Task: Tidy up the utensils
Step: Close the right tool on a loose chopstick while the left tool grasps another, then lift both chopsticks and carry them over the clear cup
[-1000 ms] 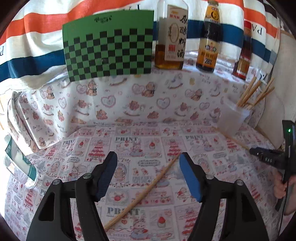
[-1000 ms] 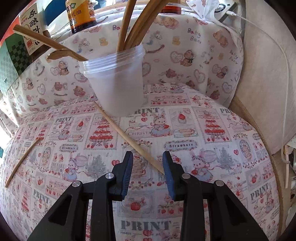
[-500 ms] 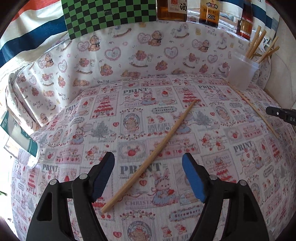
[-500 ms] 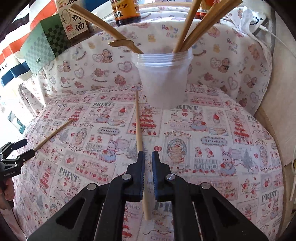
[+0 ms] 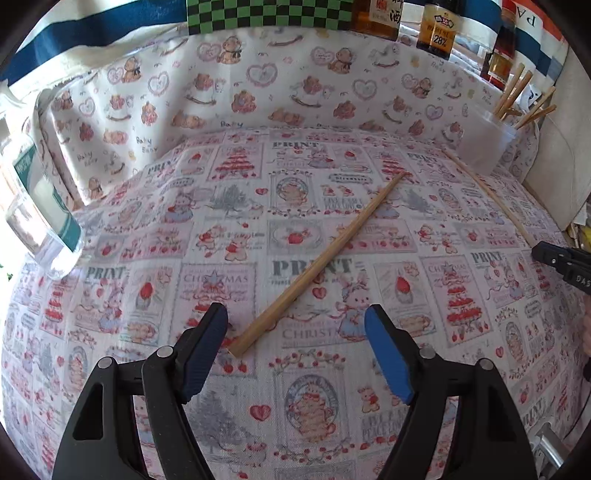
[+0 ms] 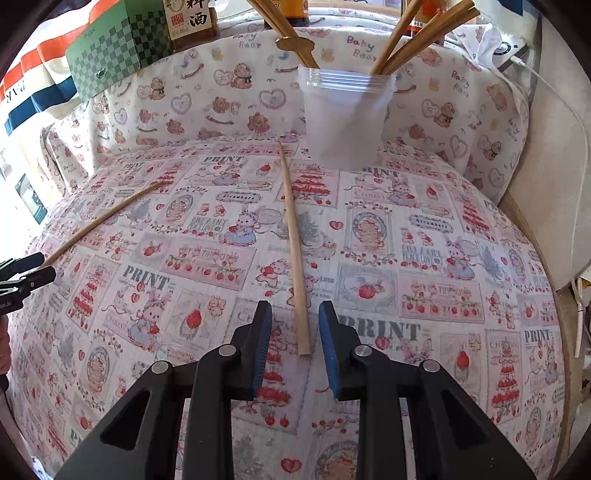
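Note:
Two wooden chopsticks lie on the printed cloth. One chopstick lies slantwise, its near end between the fingers of my open left gripper; it also shows in the right wrist view. The other chopstick points at a clear plastic cup holding several wooden utensils; its near end lies between the fingers of my open right gripper, untouched. In the left wrist view this chopstick and the cup are at the far right.
Sauce bottles and a green checkered box stand behind the raised cloth edge. A plastic bottle lies at the left. The right gripper's tip shows at the right edge. A white cushion borders the right side.
The right gripper, shut around its chopstick half a second ago, has opened and the chopstick lies on the cloth. The left gripper has moved down and forward to its chopstick's near end.

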`<action>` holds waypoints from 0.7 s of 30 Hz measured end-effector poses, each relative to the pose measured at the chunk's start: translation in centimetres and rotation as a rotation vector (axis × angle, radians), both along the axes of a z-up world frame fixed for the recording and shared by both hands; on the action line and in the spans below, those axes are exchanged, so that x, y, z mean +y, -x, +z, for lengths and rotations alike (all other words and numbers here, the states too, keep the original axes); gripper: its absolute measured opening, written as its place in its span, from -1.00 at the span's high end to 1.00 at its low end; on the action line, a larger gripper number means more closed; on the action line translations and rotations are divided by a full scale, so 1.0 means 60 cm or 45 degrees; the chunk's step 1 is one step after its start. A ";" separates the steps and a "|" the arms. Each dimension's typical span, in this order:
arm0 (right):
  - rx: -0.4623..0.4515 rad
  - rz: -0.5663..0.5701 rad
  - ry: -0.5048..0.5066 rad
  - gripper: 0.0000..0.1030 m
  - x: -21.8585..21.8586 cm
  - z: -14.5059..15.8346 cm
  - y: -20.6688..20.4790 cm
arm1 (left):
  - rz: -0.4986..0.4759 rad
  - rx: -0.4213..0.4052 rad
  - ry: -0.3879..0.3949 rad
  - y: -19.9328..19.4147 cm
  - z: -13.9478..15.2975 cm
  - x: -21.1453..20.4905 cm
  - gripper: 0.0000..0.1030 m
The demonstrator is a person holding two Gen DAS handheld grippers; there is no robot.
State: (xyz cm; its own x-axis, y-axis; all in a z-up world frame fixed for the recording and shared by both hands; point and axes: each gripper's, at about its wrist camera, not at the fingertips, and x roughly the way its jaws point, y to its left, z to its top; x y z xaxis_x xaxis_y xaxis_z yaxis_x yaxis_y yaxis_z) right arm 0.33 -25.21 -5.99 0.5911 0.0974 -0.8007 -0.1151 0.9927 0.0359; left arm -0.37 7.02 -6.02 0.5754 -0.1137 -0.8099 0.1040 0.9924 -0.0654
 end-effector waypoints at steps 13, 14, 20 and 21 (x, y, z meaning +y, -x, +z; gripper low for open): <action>-0.071 0.055 -0.039 0.79 0.006 -0.005 0.010 | -0.109 -0.018 0.026 0.028 0.004 -0.050 0.65; -0.072 0.055 -0.035 0.80 0.006 -0.005 0.011 | -0.111 -0.025 0.016 0.030 0.004 -0.054 0.65; -0.094 0.071 0.041 0.80 0.018 -0.007 0.019 | -0.095 -0.089 -0.080 0.051 -0.003 -0.068 0.27; -0.097 0.075 0.055 0.80 0.020 -0.007 0.020 | -0.089 -0.088 -0.066 0.051 -0.003 -0.065 0.27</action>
